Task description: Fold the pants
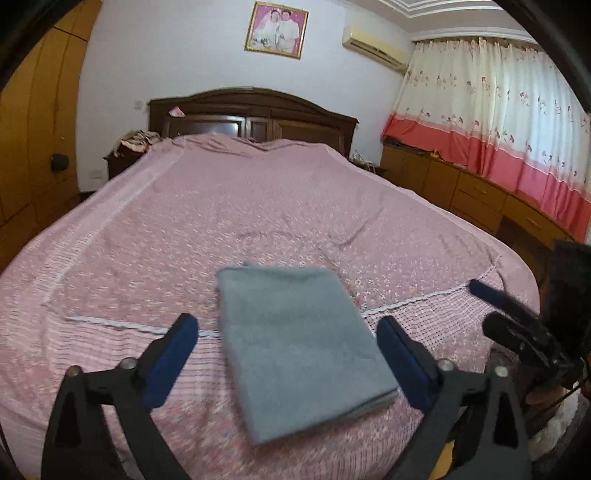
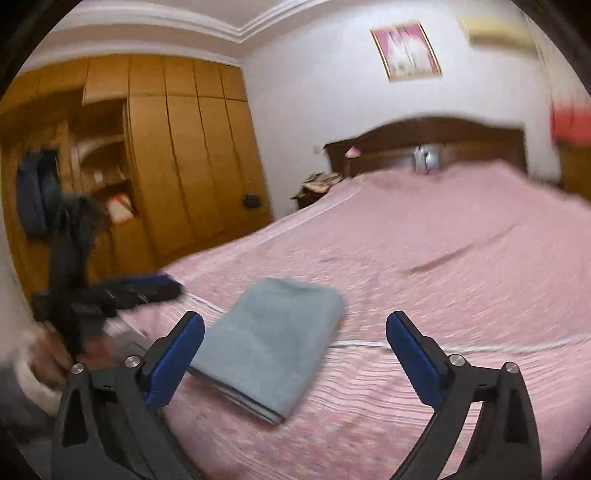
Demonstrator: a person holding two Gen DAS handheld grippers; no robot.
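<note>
Spread claws (image 1: pixel 286 328) above folded pants (image 1: pixel 299 343)

One folded grey pants (image 1: pixel 301 343) bundle lies on one bed (image 1: pixel 147 236), near its near edge. Two grippers appear, left gripper (image 1: pixel 286 341) and right gripper (image 2: pixel 295 343), each with two blue-padded fingers. One framed picture (image 1: pixel 276 29) hangs on the far wall.
</note>
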